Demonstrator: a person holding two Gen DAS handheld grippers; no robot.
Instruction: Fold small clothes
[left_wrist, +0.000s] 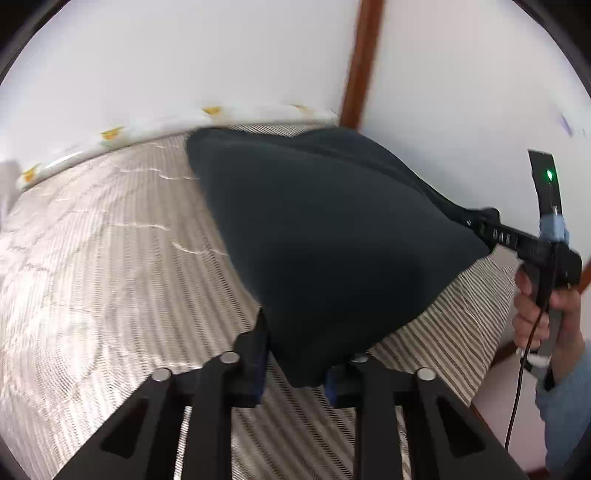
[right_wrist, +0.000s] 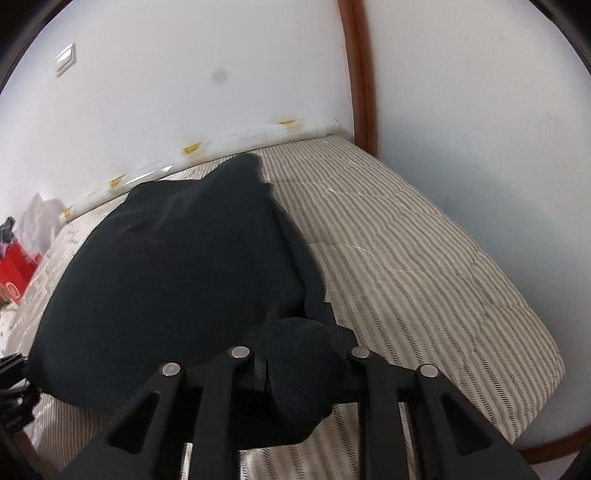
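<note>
A striped mattress (right_wrist: 424, 266) fills the lower part of both views, its quilted cover ribbed in beige and grey. Along its far edge lies a white roll (right_wrist: 236, 142) with yellow marks, against a white wall (right_wrist: 184, 74) with a brown wooden post (right_wrist: 360, 74) and a light switch (right_wrist: 65, 59). At the left edge sits a red box (right_wrist: 14, 269) beside crumpled white plastic (right_wrist: 35, 218).

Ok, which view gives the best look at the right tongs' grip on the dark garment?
The left wrist view: it shows the right tongs from the side, pinching the dark garment's far corner, hand included. The right wrist view shows only bunched cloth between those tongs, hiding the pads.
</note>
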